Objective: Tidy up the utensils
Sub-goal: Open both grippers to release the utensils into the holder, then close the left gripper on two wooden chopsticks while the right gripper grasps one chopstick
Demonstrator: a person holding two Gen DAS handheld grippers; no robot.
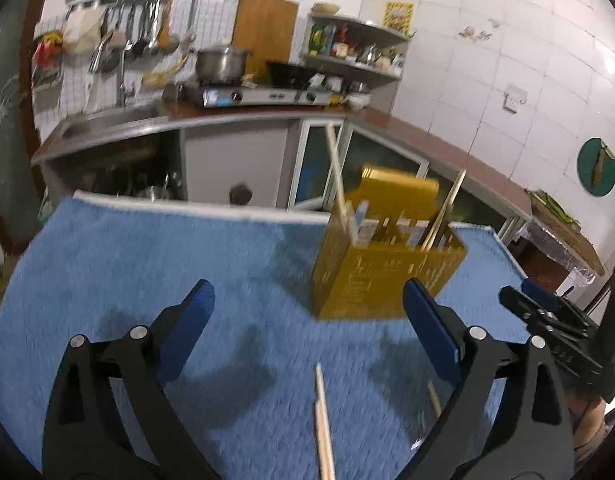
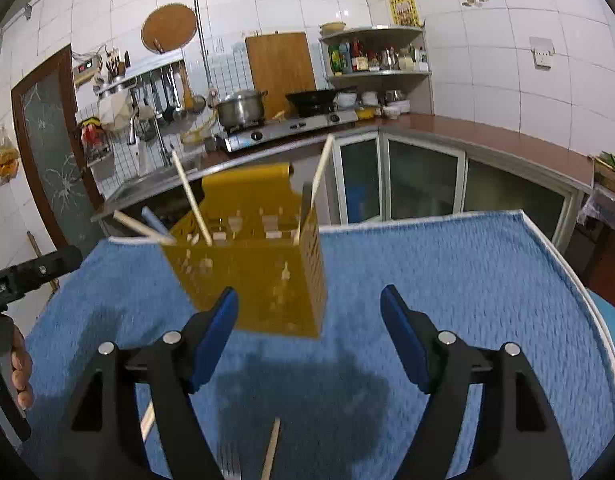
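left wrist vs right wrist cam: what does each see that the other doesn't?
Left wrist only: the right gripper at frame right, and a green round board on the wall.
Right wrist only: a hand on the left gripper's handle, and a chopstick jutting sideways from the holder.
Both: yellow utensil holder with upright chopsticks, blue mat, loose chopsticks below open jaws.

Right gripper [image 2: 309,330] fingers spread empty before the yellow holder [image 2: 267,276] of chopsticks [image 2: 191,196].

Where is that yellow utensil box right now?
The yellow utensil box stands on the blue towel toward its far edge, just ahead of both open grippers, with several chopsticks sticking up from it.
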